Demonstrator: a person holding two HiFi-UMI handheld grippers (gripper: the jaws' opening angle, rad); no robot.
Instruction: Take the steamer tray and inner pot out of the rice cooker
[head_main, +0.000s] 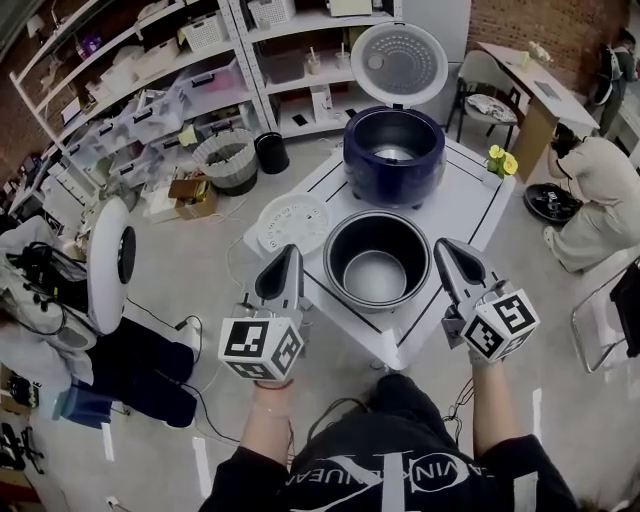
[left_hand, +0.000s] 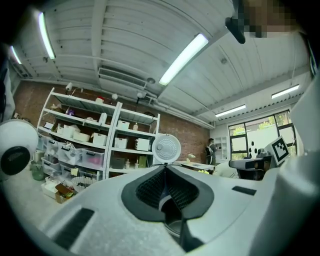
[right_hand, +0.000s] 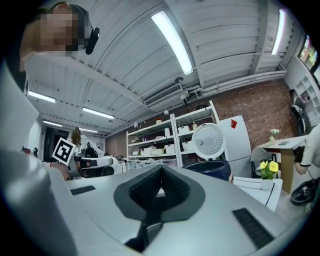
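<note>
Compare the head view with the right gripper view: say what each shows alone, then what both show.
Head view only: the round white perforated steamer tray and the dark metal inner pot seen whole, side by side on the white table. Right gripper view only: the long ceiling strip lights and the closed jaws of the right gripper, nothing between them. Both: the navy rice cooker with its white lid raised, and the yellow flowers.

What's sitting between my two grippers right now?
The inner pot, on the white table, lies between the left gripper and right gripper; the head view shows it.
</note>
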